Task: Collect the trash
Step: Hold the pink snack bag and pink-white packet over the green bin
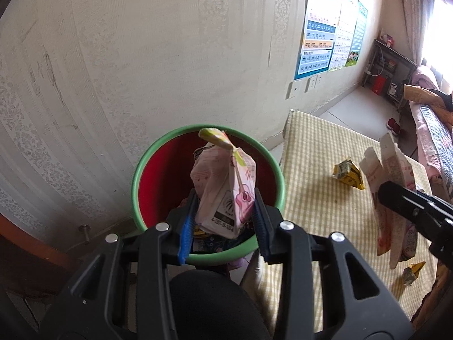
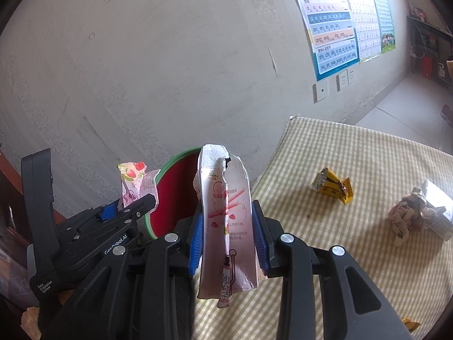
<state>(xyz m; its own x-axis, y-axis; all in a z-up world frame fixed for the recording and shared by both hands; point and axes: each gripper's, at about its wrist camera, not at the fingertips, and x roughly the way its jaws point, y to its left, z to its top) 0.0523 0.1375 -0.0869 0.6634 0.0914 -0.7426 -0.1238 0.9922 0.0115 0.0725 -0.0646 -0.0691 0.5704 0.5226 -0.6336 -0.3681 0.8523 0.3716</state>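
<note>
My left gripper point(image 1: 225, 212) is shut on a crumpled pink snack wrapper point(image 1: 223, 187) with a guitar print, held right over the red bin with a green rim point(image 1: 147, 153); trash lies in the bin's bottom. My right gripper point(image 2: 228, 226) is shut on a torn pink-and-white snack box point(image 2: 226, 221), held upright beside the bin point(image 2: 170, 198), over the table's edge. The right gripper and its box show at the right of the left wrist view point(image 1: 390, 198). The left gripper and its wrapper point(image 2: 133, 187) show at the left of the right wrist view.
A table with a yellow checked cloth point(image 2: 368, 255) holds a yellow wrapper point(image 2: 334, 188), crumpled paper and a clear packet point(image 2: 416, 215), and another small yellow wrapper point(image 1: 412, 272). The wall is just behind the bin. A bed point(image 1: 433, 130) is at far right.
</note>
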